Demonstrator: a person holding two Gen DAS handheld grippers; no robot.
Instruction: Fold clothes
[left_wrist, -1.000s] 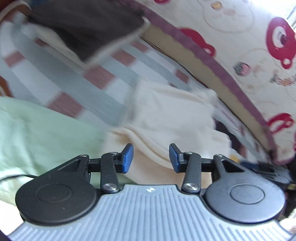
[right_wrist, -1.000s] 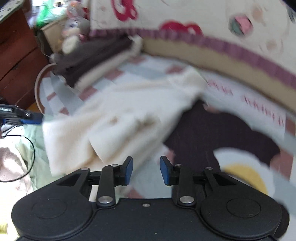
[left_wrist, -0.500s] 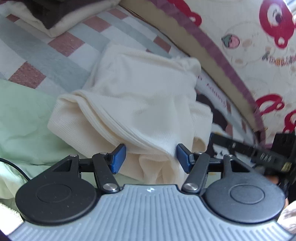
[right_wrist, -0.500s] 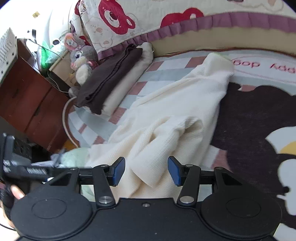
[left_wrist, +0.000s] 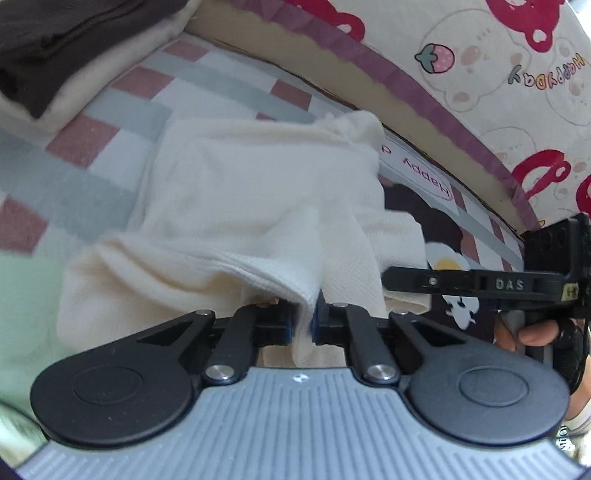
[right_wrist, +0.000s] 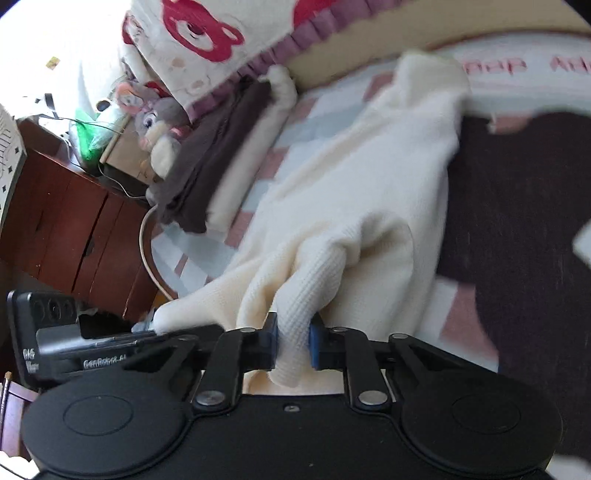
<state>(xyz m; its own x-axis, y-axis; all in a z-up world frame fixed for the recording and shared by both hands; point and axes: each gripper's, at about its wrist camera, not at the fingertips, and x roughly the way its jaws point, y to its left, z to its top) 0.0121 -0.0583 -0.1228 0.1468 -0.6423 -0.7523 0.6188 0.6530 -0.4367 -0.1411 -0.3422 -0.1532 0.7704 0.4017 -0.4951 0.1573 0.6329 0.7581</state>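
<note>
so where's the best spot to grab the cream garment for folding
By its bunched near edge, coming from the near side. Both grippers grip there: left gripper and right gripper each pinch a ridge of the cream garment, whose far end lies flat on the bed.

Garment: cream, waffle-knit. Under it, sheet: white/grey/dusty-pink check. Right of garment, sheet print: dark brown. Behind garment, quilt: off-white with red bears, purple trim. Left of garment, stack: dark brown over cream. Gripper pads: blue. Cabinet: red-brown wood.
</note>
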